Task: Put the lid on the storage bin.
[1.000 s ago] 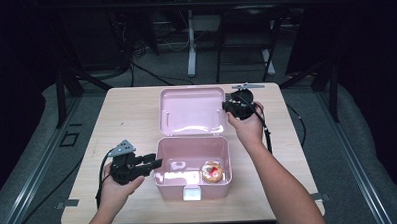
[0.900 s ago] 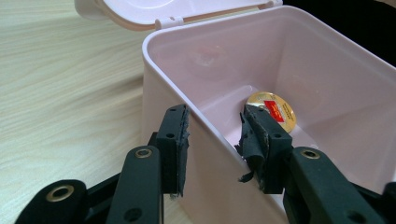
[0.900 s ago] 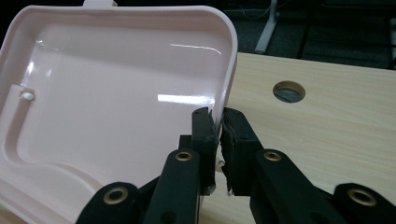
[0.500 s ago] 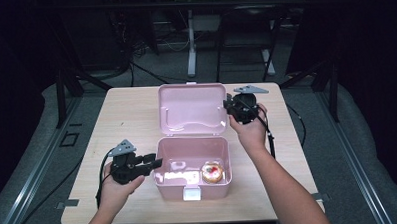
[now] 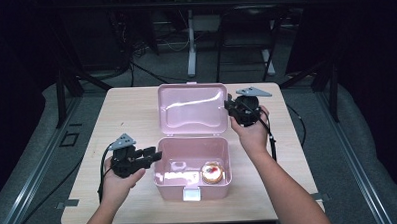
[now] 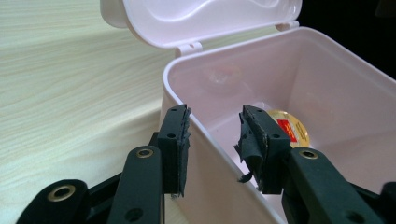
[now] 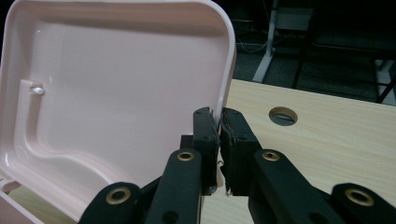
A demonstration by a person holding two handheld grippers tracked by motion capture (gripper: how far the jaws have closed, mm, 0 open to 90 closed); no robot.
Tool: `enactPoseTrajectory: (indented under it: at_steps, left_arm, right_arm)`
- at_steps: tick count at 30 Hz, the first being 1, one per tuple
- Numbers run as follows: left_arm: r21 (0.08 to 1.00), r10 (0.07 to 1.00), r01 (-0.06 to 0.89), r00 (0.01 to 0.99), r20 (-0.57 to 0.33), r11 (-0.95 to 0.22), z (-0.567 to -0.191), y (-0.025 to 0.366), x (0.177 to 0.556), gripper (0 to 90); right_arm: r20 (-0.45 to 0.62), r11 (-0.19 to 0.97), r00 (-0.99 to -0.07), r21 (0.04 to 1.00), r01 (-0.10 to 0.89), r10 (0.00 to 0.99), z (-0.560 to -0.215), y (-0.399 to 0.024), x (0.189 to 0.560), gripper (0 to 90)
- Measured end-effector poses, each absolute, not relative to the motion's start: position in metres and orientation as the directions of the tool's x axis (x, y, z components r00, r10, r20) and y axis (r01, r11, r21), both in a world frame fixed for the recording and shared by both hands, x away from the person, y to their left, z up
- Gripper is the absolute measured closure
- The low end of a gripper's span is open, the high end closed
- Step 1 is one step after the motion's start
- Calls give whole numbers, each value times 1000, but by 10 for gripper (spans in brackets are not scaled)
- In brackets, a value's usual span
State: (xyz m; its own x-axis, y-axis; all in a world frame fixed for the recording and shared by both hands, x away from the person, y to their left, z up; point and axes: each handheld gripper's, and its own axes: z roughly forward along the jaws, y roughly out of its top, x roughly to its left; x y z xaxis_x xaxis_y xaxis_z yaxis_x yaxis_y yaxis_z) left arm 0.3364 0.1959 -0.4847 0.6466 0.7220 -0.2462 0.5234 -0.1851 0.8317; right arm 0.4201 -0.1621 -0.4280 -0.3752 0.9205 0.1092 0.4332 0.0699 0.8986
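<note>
A pink plastic box (image 5: 193, 184) stands open on the wooden table (image 5: 126, 114), its lid (image 5: 191, 109) tilted up behind it. A round yellow object with a red label (image 5: 212, 172) lies inside at the right. My left gripper (image 5: 155, 156) straddles the box's left wall (image 6: 205, 154), one jaw outside and one inside, open, with the inner pad clear of the wall. The yellow object (image 6: 287, 130) shows just beyond that jaw. My right gripper (image 5: 228, 107) is shut on the lid's right edge (image 7: 226, 84), which runs down between its nearly closed jaws (image 7: 219, 119).
A white latch (image 5: 192, 195) sits on the box's front wall near the table's front edge. A round cable hole (image 7: 283, 115) is cut in the tabletop right of the lid. Dark stands and cables (image 5: 191, 47) fill the floor behind the table.
My right gripper has shifted slightly right and up with the lid's edge, so the lid stands a little higher. The left gripper has stayed at the box's wall.
</note>
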Motion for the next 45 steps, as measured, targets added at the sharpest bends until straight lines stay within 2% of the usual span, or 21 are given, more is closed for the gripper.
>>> enactPoseTrajectory:
  at_steps: [11,15,30,45]
  left_arm:
    - [850,737,496,640,-219,-178,-465,190,359,624]
    - [857,754,489,622,-212,-162,-456,192,369,600]
    - [879,788,461,584,-197,-123,-435,191,401,622]
    - [886,825,443,546,-146,-137,-412,184,428,627]
  right_arm:
    - [124,60,-381,897,437,916,-428,-163,421,849]
    - [127,59,-387,898,436,913,-428,-164,421,849]
    - [128,61,-395,899,433,910,-428,-162,421,851]
    - [121,68,-406,904,422,906,-427,-163,419,851]
